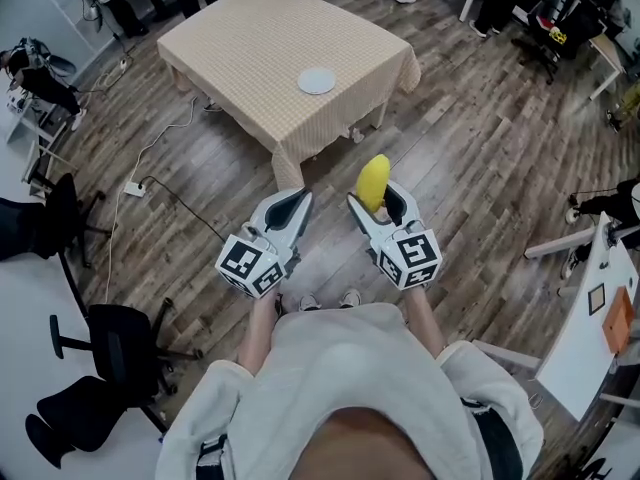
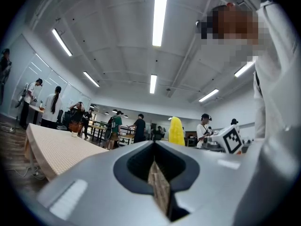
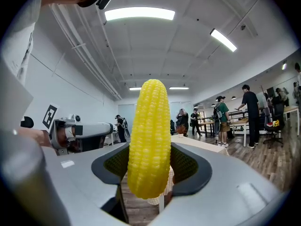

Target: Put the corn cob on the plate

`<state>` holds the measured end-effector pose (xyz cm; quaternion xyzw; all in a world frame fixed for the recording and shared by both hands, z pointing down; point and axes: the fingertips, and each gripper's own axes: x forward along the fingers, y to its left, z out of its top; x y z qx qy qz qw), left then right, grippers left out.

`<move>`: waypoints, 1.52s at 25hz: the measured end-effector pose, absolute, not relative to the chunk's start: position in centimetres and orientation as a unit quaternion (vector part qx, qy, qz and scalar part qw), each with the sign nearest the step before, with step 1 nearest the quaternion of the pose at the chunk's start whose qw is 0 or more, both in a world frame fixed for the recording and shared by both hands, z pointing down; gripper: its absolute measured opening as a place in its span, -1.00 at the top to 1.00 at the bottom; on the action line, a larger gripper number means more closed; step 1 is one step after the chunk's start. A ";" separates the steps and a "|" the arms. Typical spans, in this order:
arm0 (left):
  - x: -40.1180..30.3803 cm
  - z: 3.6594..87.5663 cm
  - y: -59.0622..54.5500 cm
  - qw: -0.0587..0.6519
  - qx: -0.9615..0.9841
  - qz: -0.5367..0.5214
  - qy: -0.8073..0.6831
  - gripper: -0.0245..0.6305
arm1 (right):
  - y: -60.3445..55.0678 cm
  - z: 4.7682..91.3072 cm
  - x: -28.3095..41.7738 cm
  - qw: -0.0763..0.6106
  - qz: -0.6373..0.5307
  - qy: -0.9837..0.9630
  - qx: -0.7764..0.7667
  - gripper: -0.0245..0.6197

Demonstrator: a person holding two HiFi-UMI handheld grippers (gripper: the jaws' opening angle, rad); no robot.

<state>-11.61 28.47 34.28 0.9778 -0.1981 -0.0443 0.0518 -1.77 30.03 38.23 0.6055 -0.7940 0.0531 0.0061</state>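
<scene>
- My right gripper [image 1: 372, 200] clasped the corn cob [image 1: 373, 181] upright, over the floor; the jaws hid its lower end.
- My left gripper [image 1: 297, 204] was clenched, empty.
- The plate [image 1: 316, 81] lay on the tabletop [image 1: 250, 38], well apart.

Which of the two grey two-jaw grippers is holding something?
The right gripper: its jaws clamp the yellow corn cob upright. The left gripper is shut and empty.

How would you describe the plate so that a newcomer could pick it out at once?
Find the table draped in a beige checked cloth on the wood floor. The plate lies toward its near right edge: small, round, white, the only pale disc on that cloth.
</scene>
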 end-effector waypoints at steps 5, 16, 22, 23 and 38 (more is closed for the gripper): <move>-9.7 34.3 29.1 0.049 0.977 -0.044 -0.204 0.90 | 30.6 38.1 0.1 0.000 0.046 -0.799 0.599 0.12; -8.1 35.8 29.1 0.052 0.972 -0.042 -0.227 0.90 | 30.3 38.1 2.5 -0.018 0.043 -0.811 0.583 0.12; -8.0 35.6 27.0 0.052 0.970 -0.053 -0.232 0.90 | 28.2 38.0 2.7 -0.010 0.035 -0.814 0.580 0.12; -7.9 35.6 26.4 0.052 0.970 -0.056 -0.232 0.90 | 27.7 38.0 2.8 -0.008 0.032 -0.814 0.580 0.12; -5.3 37.5 12.1 0.062 0.973 -0.067 -0.211 0.90 | 14.7 40.1 4.8 0.014 0.039 -0.802 0.596 0.12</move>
